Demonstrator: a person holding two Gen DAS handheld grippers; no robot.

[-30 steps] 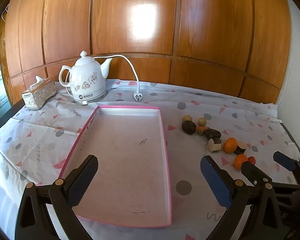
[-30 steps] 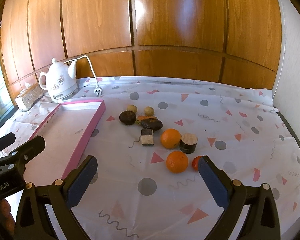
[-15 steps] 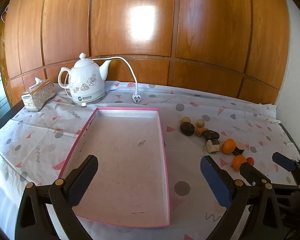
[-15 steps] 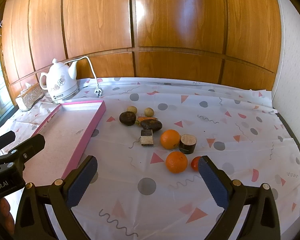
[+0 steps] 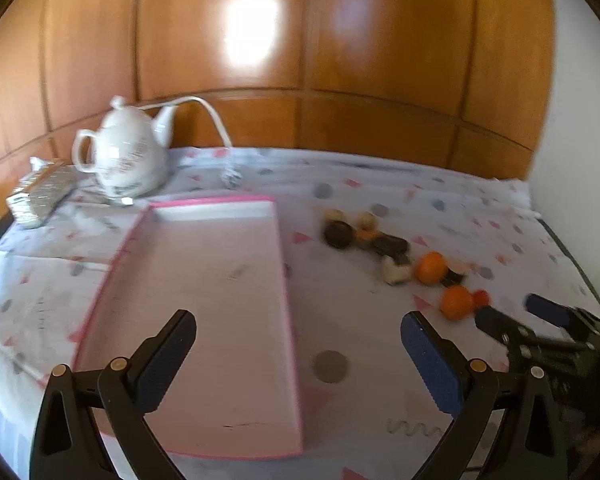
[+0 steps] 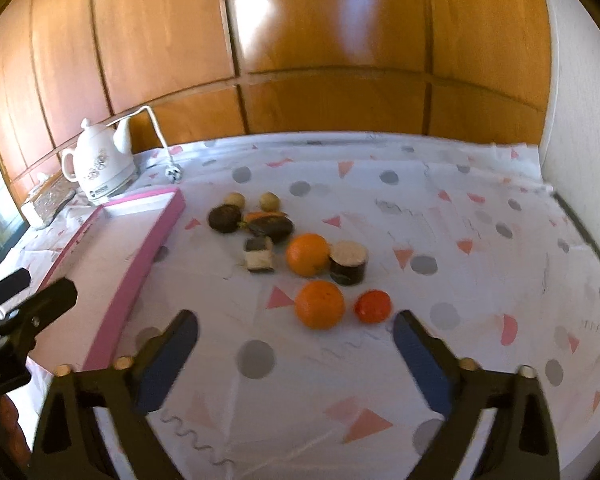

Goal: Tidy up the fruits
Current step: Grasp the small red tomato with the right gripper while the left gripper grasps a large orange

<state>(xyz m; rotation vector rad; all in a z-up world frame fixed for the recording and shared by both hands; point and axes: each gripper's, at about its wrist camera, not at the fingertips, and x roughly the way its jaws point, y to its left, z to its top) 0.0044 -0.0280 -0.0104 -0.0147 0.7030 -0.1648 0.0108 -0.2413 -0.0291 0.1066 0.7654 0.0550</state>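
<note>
Wood panelling [image 6: 300, 40] backs your table, spread with a patterned cloth [image 6: 460, 240]. Your right gripper [image 6: 296, 344] and left gripper [image 5: 298, 340] are both spread wide, holding nothing. Fruits [image 6: 320, 304] lie at twelve o'clock of your right gripper; the pink tray [image 5: 204, 280], kettle [image 5: 128, 160] at eleven.

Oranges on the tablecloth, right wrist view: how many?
2. One round orange sits between the cream-and-dark cube and the dark cylinder; the other round orange lies nearer the camera, beside the small red fruit. None looks hidden.
</note>
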